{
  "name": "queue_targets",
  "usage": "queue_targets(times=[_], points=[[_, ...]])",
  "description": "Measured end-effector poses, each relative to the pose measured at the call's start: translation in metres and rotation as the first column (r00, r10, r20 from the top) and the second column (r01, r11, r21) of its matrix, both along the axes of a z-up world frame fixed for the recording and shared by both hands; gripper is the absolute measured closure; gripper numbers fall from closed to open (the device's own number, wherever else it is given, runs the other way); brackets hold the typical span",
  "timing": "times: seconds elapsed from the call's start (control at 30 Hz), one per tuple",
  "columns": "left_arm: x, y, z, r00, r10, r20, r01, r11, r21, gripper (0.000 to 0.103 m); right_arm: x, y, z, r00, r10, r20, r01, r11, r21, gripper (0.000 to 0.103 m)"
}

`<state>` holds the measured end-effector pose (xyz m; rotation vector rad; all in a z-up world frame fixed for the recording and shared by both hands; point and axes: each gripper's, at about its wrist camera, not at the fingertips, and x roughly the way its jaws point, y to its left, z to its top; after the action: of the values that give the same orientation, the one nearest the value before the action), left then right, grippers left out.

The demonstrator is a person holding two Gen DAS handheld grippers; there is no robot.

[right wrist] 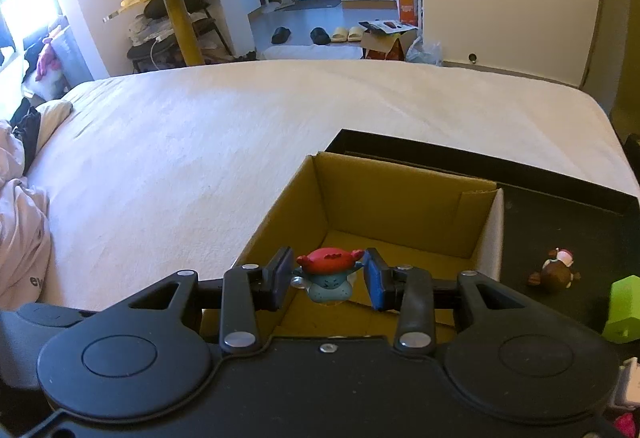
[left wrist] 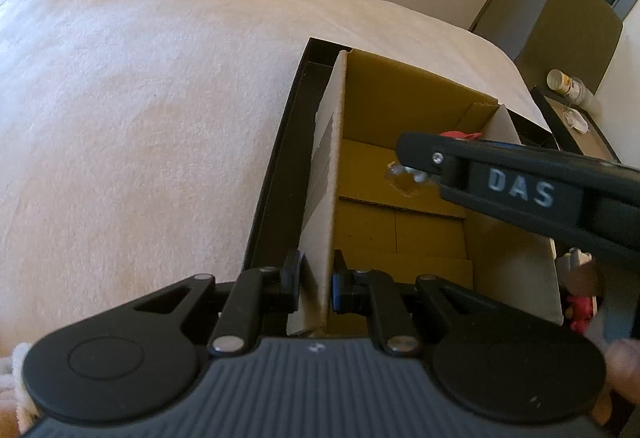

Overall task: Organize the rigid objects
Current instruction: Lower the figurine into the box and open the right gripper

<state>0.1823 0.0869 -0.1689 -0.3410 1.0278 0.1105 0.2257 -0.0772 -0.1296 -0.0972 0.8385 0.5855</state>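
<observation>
1. Left wrist view: my left gripper [left wrist: 316,284] is clamped on the near left wall of the open cardboard box [left wrist: 400,198], one finger outside the wall and one inside.
2. Left wrist view: the box stands in a shallow black tray [left wrist: 276,174], whose rim runs along the box's left side; the tray lies on a bed under a white fleece cover [left wrist: 140,118].
3. Left wrist view: my right gripper [left wrist: 412,168] reaches in from the right above the box opening, carrying a small toy figure [left wrist: 460,135] of which only a red edge and some pale parts show past the finger.
4. Right wrist view: my right gripper [right wrist: 328,278] is closed on the toy figure [right wrist: 330,274], a blue-green body under a red crab-like cap, with both pads pressing its sides.
5. Right wrist view: the held figure hangs over the near part of the cardboard box [right wrist: 400,206], above its floor.
6. Right wrist view: on the black tray [right wrist: 560,222] to the right of the box lie a small brown figurine [right wrist: 554,272] and, nearer the edge of the view, a green block [right wrist: 626,310], the two apart from each other and from the box.
</observation>
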Motion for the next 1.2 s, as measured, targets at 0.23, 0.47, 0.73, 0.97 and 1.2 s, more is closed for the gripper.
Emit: queue_targets(times=[0.23, 0.47, 0.73, 0.97, 1.2], points=[[0.0, 0.003, -0.001, 1.0, 0.007, 0.006, -0.007, 1.0, -0.018, 0.09, 0.007, 0.006, -0.005, 1.0, -0.003, -0.014, 0.003, 1.0, 0.004, 0.064], [-0.001, 0.003, -0.001, 1.0, 0.012, 0.008, -0.011, 1.0, -0.028, 0.089, 0.01, 0.005, -0.004, 1.0, -0.014, 0.004, 0.013, 0.999, 0.051, 0.06], [0.0, 0.002, 0.0, 1.0, 0.009, 0.007, -0.009, 1.0, -0.021, 0.089, -0.004, -0.016, 0.006, 1.0, -0.029, 0.009, 0.029, 0.998, 0.063, 0.06], [0.001, 0.001, -0.001, 1.0, 0.01, 0.004, -0.01, 1.0, -0.012, 0.089, -0.015, -0.035, 0.014, 0.999, -0.05, 0.004, 0.05, 0.997, 0.059, 0.06], [0.0, 0.0, 0.0, 1.0, 0.01, 0.001, -0.01, 1.0, -0.002, 0.089, -0.023, -0.057, 0.017, 0.996, -0.088, 0.004, 0.088, 0.995, 0.048, 0.06]])
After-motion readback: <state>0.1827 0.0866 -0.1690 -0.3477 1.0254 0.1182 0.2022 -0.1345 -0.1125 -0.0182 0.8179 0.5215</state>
